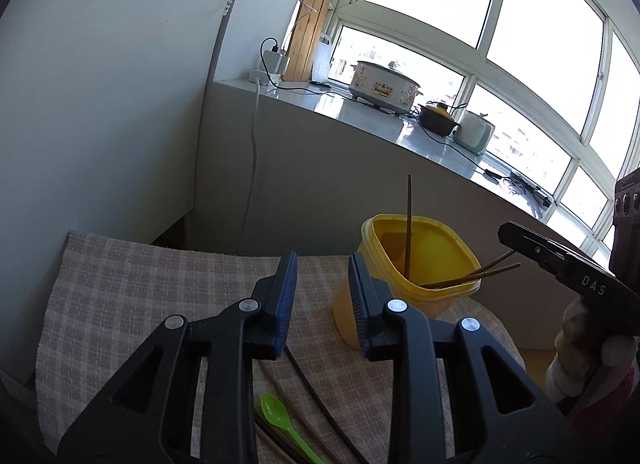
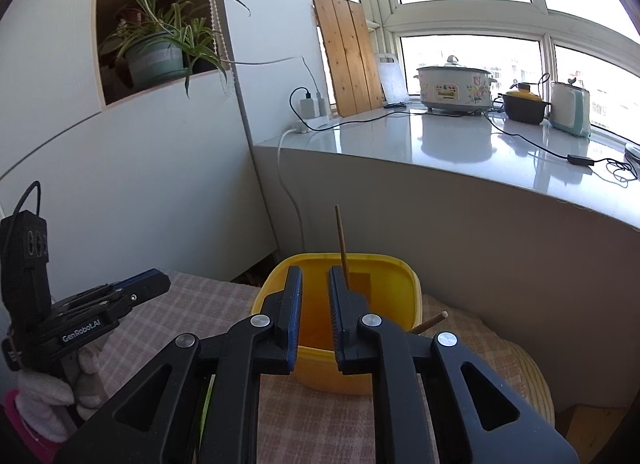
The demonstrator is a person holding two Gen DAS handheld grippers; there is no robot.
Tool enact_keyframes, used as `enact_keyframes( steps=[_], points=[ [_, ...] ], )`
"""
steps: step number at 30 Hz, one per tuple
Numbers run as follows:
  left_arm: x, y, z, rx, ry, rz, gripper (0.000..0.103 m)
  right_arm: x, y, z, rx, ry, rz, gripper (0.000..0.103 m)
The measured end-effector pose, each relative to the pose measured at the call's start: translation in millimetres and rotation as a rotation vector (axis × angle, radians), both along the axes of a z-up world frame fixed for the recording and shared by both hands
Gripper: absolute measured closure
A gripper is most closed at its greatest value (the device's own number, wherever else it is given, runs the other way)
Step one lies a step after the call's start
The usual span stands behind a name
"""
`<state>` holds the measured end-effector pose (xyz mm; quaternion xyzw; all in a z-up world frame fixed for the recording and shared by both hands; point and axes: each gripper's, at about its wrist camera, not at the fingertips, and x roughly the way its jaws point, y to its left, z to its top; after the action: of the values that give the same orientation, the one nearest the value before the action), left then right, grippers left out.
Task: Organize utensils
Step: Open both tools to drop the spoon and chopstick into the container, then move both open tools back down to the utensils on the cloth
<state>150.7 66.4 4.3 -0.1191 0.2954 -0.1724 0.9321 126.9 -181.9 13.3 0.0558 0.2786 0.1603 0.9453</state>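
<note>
A yellow plastic tub (image 1: 348, 316) stands on a checked cloth (image 1: 140, 284). One brown chopstick (image 1: 409, 224) stands upright in it and two more (image 1: 492, 268) lean over its right rim. My left gripper (image 1: 323, 264) is open and empty, left of the tub. Under it on the cloth lie a green spoon (image 1: 280, 420) and dark chopsticks (image 1: 324, 412). My right gripper (image 2: 315, 276) is open with nothing between its fingers, just in front of the tub (image 2: 320, 372). The upright chopstick (image 2: 342, 244) rises beyond it. A gloved hand (image 2: 40, 392) holds the left gripper.
A grey counter (image 2: 460, 144) runs behind the tub, bearing a flowered cooker (image 2: 456, 88), a dark pot (image 2: 524, 106), a pale kettle (image 2: 570, 110) and cables. A wooden board (image 2: 348, 60) leans by the window. A potted plant (image 2: 156, 52) sits in a wall niche.
</note>
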Motion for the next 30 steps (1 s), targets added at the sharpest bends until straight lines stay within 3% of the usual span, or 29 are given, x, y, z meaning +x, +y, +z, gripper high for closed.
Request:
enact_keyframes(
  steps=[2, 6, 9, 22, 30],
  points=[
    [-5, 7, -6, 0.011, 0.02, 0.011, 0.078, -6, 1, -3, 0.002, 0.001, 0.009, 0.072],
    [-14, 21, -20, 0.01, 0.086, 0.025, 0.078, -17, 1, -10, 0.008, 0.005, 0.02, 0.07],
    [-22, 29, -33, 0.008, 0.128, 0.036, 0.078, -23, 2, -17, 0.009, 0.029, 0.048, 0.06],
    [-38, 33, -98, 0.01, 0.347, 0.049, 0.078, -46, 35, -73, -0.106, 0.167, 0.208, 0.059],
    [-32, 19, -124, 0.092, 0.428, 0.059, 0.078, -43, 48, -100, -0.156, 0.237, 0.232, 0.059]
  ],
)
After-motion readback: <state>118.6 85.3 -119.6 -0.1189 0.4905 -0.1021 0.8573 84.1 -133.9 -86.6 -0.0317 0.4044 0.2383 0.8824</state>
